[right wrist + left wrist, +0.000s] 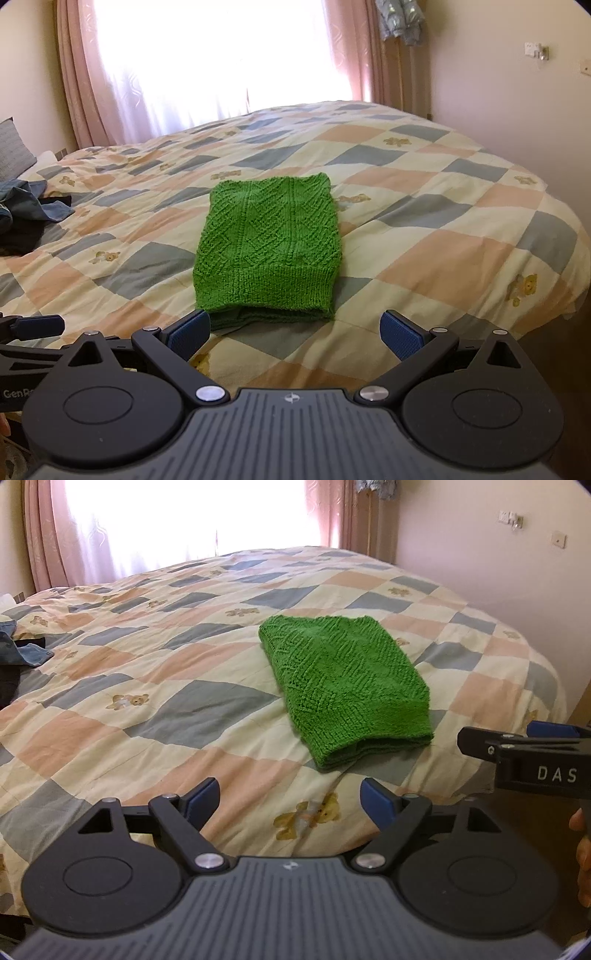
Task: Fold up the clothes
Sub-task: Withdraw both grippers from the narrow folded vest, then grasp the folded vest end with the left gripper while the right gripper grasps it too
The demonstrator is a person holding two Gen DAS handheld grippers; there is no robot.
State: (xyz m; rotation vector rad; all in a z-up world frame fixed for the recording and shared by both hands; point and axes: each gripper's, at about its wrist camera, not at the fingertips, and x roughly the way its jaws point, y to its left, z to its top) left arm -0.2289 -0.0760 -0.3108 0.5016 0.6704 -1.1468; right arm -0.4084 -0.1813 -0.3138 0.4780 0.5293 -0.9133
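A green knitted garment (pixel 343 686) lies folded into a thick rectangle on the patchwork quilt (pixel 155 686); it also shows in the right wrist view (pixel 269 247). My left gripper (pixel 290 801) is open and empty, a little short of the garment's near edge and to its left. My right gripper (pixel 295 332) is open and empty, right in front of the garment's near folded edge (pixel 273 314), not touching it. The right gripper's body (pixel 535 760) shows at the right of the left wrist view.
A heap of blue and dark clothes (pixel 26 214) lies at the left side of the bed, also in the left wrist view (pixel 18 653). Pink curtains (pixel 85 85) and a bright window stand behind the bed. A wall (pixel 517 92) runs along the right.
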